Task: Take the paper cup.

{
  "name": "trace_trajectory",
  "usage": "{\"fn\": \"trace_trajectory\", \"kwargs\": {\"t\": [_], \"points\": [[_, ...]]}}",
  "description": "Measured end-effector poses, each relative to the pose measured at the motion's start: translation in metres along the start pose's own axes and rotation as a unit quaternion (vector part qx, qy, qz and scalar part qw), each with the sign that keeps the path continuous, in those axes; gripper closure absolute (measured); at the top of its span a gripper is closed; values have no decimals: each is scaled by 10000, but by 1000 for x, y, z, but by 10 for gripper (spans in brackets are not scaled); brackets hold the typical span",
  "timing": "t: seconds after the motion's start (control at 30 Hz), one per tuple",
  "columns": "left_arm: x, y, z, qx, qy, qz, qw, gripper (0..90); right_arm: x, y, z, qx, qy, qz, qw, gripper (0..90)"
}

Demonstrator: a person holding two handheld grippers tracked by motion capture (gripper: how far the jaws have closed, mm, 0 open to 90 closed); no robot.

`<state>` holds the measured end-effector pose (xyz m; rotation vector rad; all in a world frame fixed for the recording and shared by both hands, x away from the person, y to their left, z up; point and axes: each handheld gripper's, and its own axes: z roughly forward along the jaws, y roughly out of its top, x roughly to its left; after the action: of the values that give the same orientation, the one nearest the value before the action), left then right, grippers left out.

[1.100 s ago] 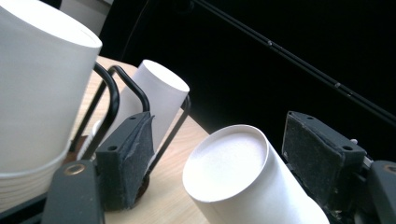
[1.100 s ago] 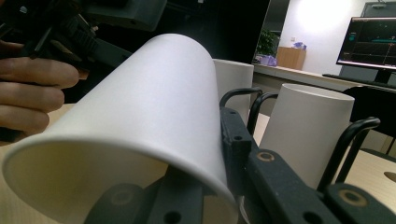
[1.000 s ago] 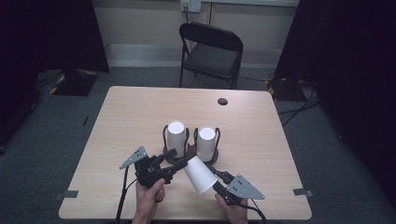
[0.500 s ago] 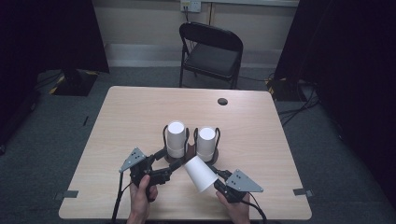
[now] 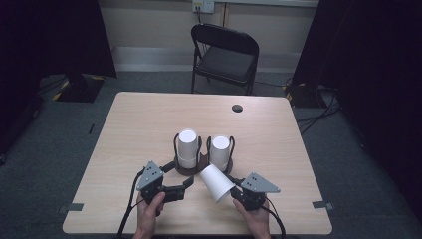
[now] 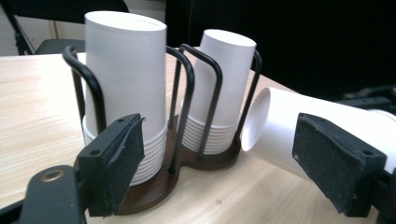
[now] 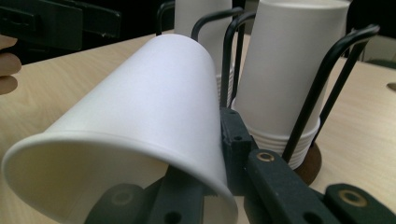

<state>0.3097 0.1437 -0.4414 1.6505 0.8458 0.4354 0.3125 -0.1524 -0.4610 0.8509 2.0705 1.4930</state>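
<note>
A dark wire cup holder point(image 5: 199, 167) stands at the middle of the table and carries two stacks of upside-down white paper cups, the left stack point(image 5: 187, 147) and the right stack point(image 5: 220, 149). My right gripper point(image 5: 230, 191) is shut on the rim of a single white paper cup point(image 5: 216, 183). That cup is tilted, with its closed bottom toward the holder; in the right gripper view it point(image 7: 140, 126) hides the lower jaw. My left gripper point(image 5: 188, 183) is open and points right at that cup. Between its spread pads point(image 6: 119, 163) I see the holder point(image 6: 187, 154) and the held cup point(image 6: 289, 135).
The wooden table point(image 5: 144, 119) has a dark round grommet point(image 5: 237, 108) at the far right. A black folding chair point(image 5: 226, 52) stands behind the far edge. Cables trail off the near edge from both grippers. Tape marks point(image 5: 70, 207) lie on the grey floor.
My left gripper has swung from pointing at the holder to pointing right, toward the held cup. The right gripper and its cup have barely shifted.
</note>
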Motion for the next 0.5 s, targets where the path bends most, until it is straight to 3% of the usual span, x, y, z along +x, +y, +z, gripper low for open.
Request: {"fn": "trace_trajectory", "kwargs": {"t": [0.13, 0.2, 0.3, 0.4, 0.43, 0.5], "points": [[-2, -2, 1, 128, -115, 197, 9997, 174, -4, 3, -1, 183, 128, 170, 9996, 875], [-3, -3, 3, 190, -37, 303, 9994, 173, -6, 5, -2, 240, 223, 258, 9991, 875], [-5, -5, 5, 236, -243, 374, 9987, 164, -9, 8, -5, 318, 318, 312, 9985, 875], [-11, -5, 7, 321, -248, 644, 9971, 160, -13, 13, -7, 419, 386, 342, 9978, 875], [-14, -5, 7, 291, -185, 679, 9971, 160, -14, 15, -7, 465, 411, 338, 9975, 875], [-17, -6, 6, 194, -273, 712, 9969, 162, -16, 19, -7, 573, 477, 325, 9967, 875]]}}
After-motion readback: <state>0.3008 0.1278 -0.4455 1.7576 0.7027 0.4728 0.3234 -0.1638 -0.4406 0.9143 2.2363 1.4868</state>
